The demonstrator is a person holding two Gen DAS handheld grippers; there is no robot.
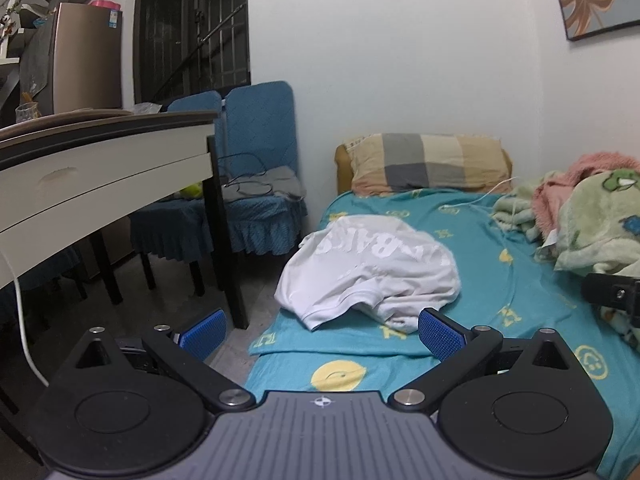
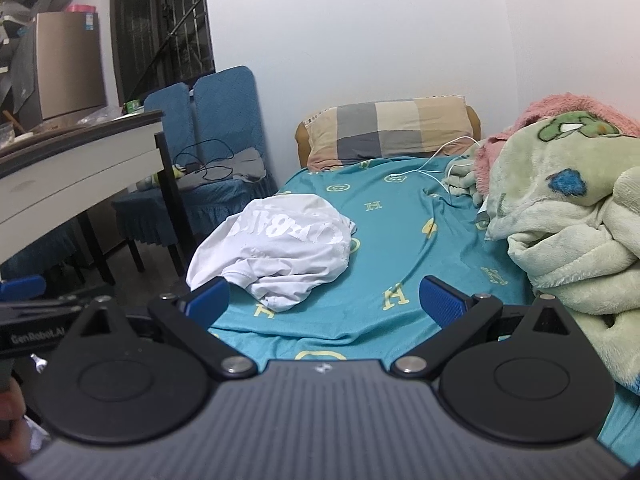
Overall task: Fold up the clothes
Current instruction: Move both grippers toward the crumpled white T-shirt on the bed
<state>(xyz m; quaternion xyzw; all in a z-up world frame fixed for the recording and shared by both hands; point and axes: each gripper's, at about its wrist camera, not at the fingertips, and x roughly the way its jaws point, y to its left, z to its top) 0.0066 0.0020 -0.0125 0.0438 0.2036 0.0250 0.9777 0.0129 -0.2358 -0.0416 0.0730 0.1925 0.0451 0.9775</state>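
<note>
Both claws wide open, holding nothing.
Left claw [image 1: 322, 332] and right claw [image 2: 324, 298] hang near the bed [image 1: 520, 280]; the soft, light shirt [image 1: 372, 268] lies bunched there. Grab its hem.

Bare sheet [image 2: 400, 240] lies open between the crumpled shirt [image 2: 276, 248] at the bed's left edge and the blanket heap [image 2: 568, 216] walling the right; a cable [image 2: 432, 168] trails near the pillow [image 2: 388, 132], and a table [image 1: 100, 176] crowds the left
</note>
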